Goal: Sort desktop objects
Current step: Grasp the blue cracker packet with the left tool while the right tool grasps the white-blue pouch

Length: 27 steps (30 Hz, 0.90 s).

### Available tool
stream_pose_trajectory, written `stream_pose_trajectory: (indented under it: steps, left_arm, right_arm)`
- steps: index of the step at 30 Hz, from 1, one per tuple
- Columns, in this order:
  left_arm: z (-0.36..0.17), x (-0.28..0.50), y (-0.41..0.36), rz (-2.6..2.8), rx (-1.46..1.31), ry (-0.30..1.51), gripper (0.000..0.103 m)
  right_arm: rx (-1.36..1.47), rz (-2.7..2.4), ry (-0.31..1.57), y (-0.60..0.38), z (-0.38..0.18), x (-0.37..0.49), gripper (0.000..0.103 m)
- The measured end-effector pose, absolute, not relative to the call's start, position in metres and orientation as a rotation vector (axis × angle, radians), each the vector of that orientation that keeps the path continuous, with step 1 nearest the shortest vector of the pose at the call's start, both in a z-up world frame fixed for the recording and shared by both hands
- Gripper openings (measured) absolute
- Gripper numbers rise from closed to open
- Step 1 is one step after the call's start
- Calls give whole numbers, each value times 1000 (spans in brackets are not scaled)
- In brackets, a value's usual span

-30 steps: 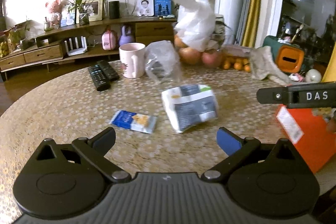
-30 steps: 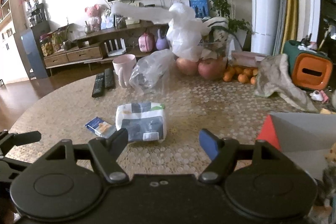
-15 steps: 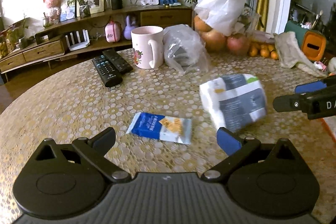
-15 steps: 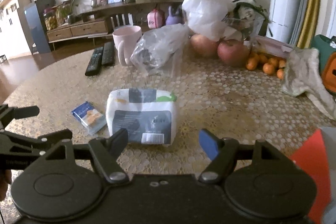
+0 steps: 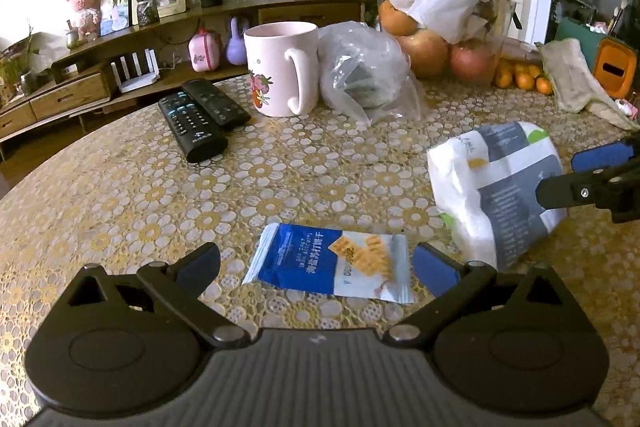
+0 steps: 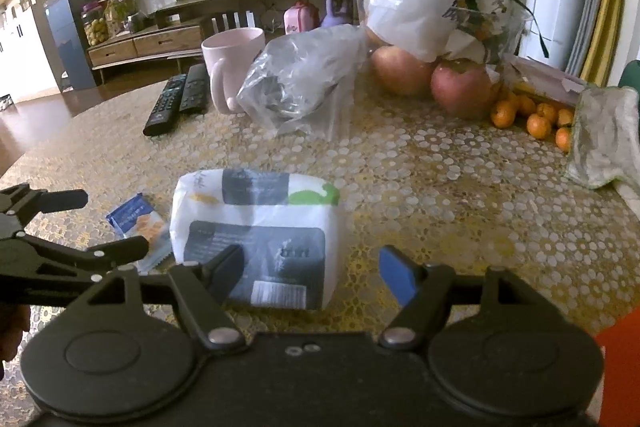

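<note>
The left tool point(image 5: 316, 267) is held wide open, and nothing is gripped by it. A flat blue and white cracker packet point(image 5: 330, 263) is seen on the counter point(image 5: 120, 195) right between its two tips. Small white writing is printed on the shiny blue part, but it cannot be read. Square yellow crackers are pictured on the white part.

The right tool point(image 6: 312, 273) is also held wide open, with nothing in it. A soft, puffy white tissue pack point(image 6: 256, 239) with grey panels and a green spot is found just ahead of it, closer to its left tip. A barcode label is seen on the pack; the other words are too blurred to read.

Farther ahead of both tools, a smooth pink mug point(image 5: 282, 67) with a strawberry picture is stood upright. Two black remotes point(image 5: 200, 119) are laid to its left. A crinkly clear plastic bag point(image 5: 364, 75) is rested against its right side. The counter is covered in a bumpy cloth of gold and white flowers.
</note>
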<state>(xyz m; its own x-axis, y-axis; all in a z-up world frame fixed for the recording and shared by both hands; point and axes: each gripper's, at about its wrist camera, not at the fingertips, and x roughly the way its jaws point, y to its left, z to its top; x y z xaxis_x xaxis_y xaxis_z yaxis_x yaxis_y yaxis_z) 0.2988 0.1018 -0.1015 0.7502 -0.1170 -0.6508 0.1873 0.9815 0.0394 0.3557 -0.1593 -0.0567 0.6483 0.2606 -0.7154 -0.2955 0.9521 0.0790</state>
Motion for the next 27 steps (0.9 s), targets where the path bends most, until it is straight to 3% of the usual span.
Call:
stream_pose_trajectory:
  steps: [12, 18, 20, 24, 26, 27]
  left_arm:
    - [-117, 316, 105, -181, 88, 728, 102]
    - [-121, 315, 104, -186, 68, 729, 96]
    - [-120, 314, 103, -193, 69, 725, 88]
    - [-119, 313, 100, -203, 73, 714, 75]
    - [-118, 312, 99, -200, 76, 704, 57]
    - [-117, 311, 100, -202, 67, 704, 53]
  right_arm:
    - [-40, 337, 809, -152, -68, 370, 72]
    - [-27, 352, 807, -151, -71, 368, 71]
    - [-17, 354, 811, -151, -72, 369, 69]
    - [-16, 351, 806, -152, -72, 367, 56]
    - [-7, 343, 806, -155, -72, 367, 51]
    - [-3, 340, 806, -156, -72, 367, 48]
